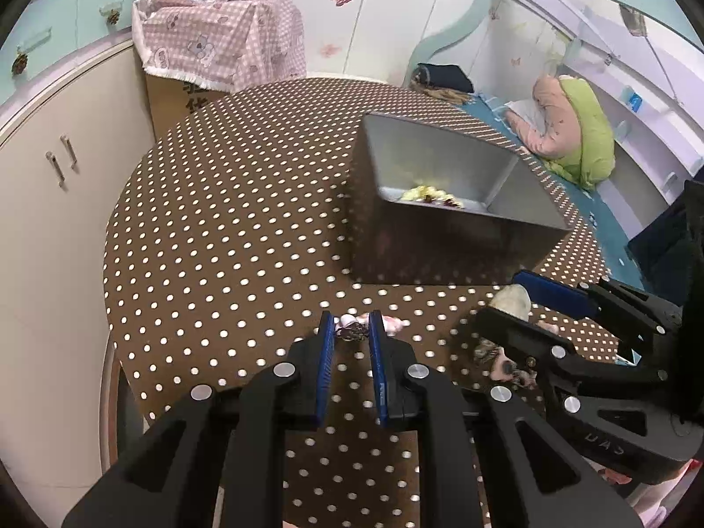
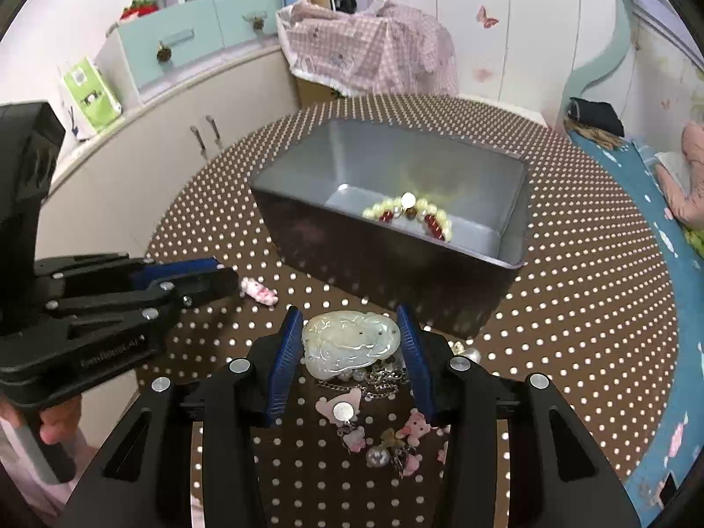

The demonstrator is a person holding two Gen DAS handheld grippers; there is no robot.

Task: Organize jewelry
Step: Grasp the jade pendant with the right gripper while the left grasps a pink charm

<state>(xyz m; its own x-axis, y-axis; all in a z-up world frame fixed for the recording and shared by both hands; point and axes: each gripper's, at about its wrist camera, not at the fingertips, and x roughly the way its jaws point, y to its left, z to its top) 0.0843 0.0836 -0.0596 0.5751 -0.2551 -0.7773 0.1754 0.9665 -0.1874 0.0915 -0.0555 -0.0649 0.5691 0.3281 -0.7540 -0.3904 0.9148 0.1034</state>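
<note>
The right gripper (image 2: 350, 343) is closed on a pale green jade pendant (image 2: 350, 341), its blue pads pressing the stone's two long ends. The pendant sits at the top of a small pile of charms and chain (image 2: 374, 400) on the dotted tablecloth (image 2: 572, 308). The open grey tin box (image 2: 510, 202) stands at twelve o'clock from the pendant, just beyond it, and already holds a bead bracelet (image 2: 411, 215) on its floor.

The left gripper (image 1: 347, 330) is clenched nearly closed, with a small dark and pink trinket (image 1: 352, 328) at its tips; whether the pads really pinch it I cannot tell. In the right wrist view that gripper lies at nine o'clock from the pendant, with a pink charm (image 2: 259, 292) beside its tip.

To do this step well, I judge the pendant should rise straight up first, since the chain under it may be attached or tangled with the charms; a slow lift would show whether the pile drags along. The stone is smooth and hard, so a firm, steady grip across its ends matters, with no rolling of the wrist. Then carry it toward twelve o'clock, clear the near wall of the box, and lower it close to the floor before letting go, beside the bracelet rather than onto it.
</note>
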